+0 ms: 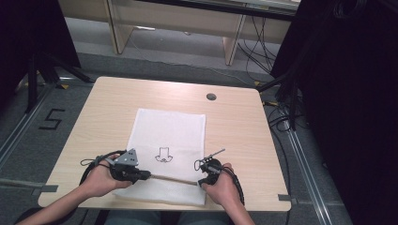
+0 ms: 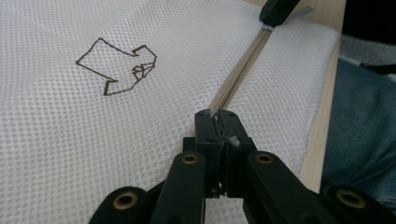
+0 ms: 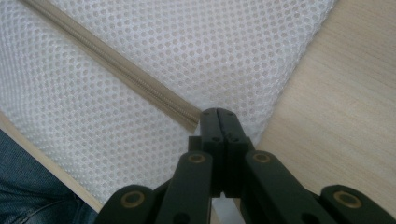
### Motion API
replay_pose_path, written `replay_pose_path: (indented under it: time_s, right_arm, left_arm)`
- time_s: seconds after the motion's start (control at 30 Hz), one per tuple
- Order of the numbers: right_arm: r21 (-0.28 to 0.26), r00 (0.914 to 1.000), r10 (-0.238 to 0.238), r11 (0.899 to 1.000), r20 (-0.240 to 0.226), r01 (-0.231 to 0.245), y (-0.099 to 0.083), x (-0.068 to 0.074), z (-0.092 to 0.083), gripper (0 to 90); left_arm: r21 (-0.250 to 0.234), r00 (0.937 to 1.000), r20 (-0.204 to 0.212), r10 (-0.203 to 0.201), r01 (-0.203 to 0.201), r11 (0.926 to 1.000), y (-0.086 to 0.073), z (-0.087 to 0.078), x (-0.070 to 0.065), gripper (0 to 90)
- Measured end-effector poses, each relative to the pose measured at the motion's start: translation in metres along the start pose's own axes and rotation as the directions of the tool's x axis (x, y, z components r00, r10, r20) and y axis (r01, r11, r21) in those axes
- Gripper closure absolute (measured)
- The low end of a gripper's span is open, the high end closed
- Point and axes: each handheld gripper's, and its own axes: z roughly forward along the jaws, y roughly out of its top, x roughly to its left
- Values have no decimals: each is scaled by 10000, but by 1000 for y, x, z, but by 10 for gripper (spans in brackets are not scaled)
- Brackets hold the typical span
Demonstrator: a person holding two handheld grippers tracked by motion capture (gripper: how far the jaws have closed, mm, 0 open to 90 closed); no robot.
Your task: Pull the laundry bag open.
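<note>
1. Left gripper point(image 1: 143, 176), lower left of centre in the high view: jaws clenched on a small white bit at the zipper point(image 2: 243, 60), probably the slider or its pull; the jaws hide which. If the pinch is only on the tab's tip, it may slip out once pulled, judging by how little white shows between the pads.
2. Mesh bag point(image 1: 169, 136), centre of the high view, lies flat on the table point(image 1: 234, 126) with its near edge close to the table edge. A brown outline drawing point(image 2: 119, 65) sits upper left in the left gripper view. The bag is light; a sideways pull could drag or bunch the whole thing instead of running the zipper.
3. The zipper runs along the lower part of the bag between the two grippers and looks closed. Mesh next to the teeth could snag in the slider if the fabric goes slack.
4. Right gripper point(image 1: 202, 180), lower right of centre: jaws clenched on the zipper's end at the bag's right edge point(image 3: 198, 122). It's the anchor; a thin bite there could let go and kill the tension.
</note>
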Motion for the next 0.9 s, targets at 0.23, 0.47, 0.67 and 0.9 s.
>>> replay_pose_path:
  time_s: [0.23,0.47,0.67,0.9]
  right_arm:
    - [127,10000,47,9999,20,-47,0,0,-1,900]
    - [12,10000,78,10000,9,-78,0,0,0,900]
    - [117,10000,-40,9999,-23,40,0,-1,-1,900]
    - [35,9999,102,9999,43,-102,0,1,0,900]
  left_arm:
    - [-10,9998,-48,-216,216,9998,-4,-4,3,874]
    - [151,9996,-206,-172,175,9997,-6,-8,4,874]
    - [-50,9996,-142,-242,242,9997,-10,-12,7,875]
    - [217,9994,-304,-185,191,9996,-12,-13,6,874]
